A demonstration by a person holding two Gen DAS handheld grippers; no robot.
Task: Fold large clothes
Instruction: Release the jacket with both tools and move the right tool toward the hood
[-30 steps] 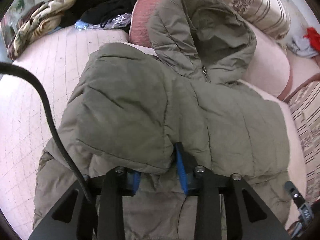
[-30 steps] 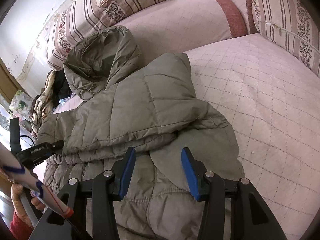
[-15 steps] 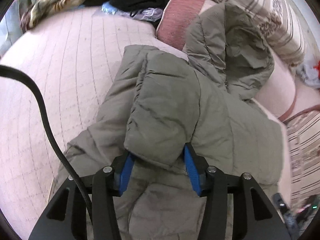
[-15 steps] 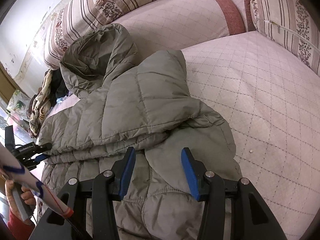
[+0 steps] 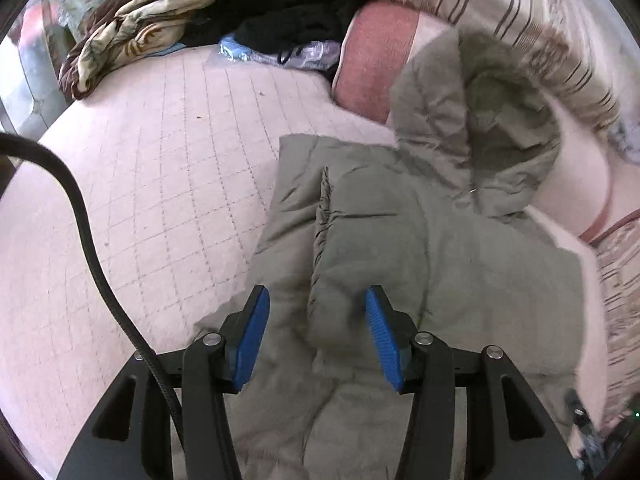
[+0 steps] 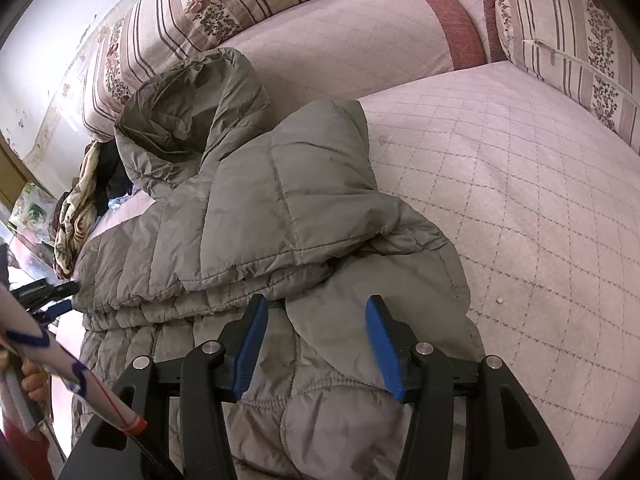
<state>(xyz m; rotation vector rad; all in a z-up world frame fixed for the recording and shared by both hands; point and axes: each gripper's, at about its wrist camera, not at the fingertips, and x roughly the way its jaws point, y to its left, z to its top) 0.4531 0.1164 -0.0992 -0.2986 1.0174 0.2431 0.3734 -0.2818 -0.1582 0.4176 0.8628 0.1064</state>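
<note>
An olive-grey padded jacket lies on the pink quilted sofa, its hood against the backrest. One sleeve is folded over the body, and its cuff lies between the blue pads of my left gripper, which stand apart and do not pinch it. In the right wrist view the jacket has its other sleeve folded inward. My right gripper hovers over that cuff. Its jaws are opening, and the cloth lies under them, unpinched. The left gripper shows at the left edge.
A patterned blanket, black clothes and a plastic bag are heaped at the sofa's far end. Striped cushions line the back and side. A black cable hangs left. A person's hand shows bottom left.
My left gripper opened, let go of the sleeve it pinched, and drew back, leaving it folded on the jacket. The right gripper stayed in place, its jaws slightly wider.
</note>
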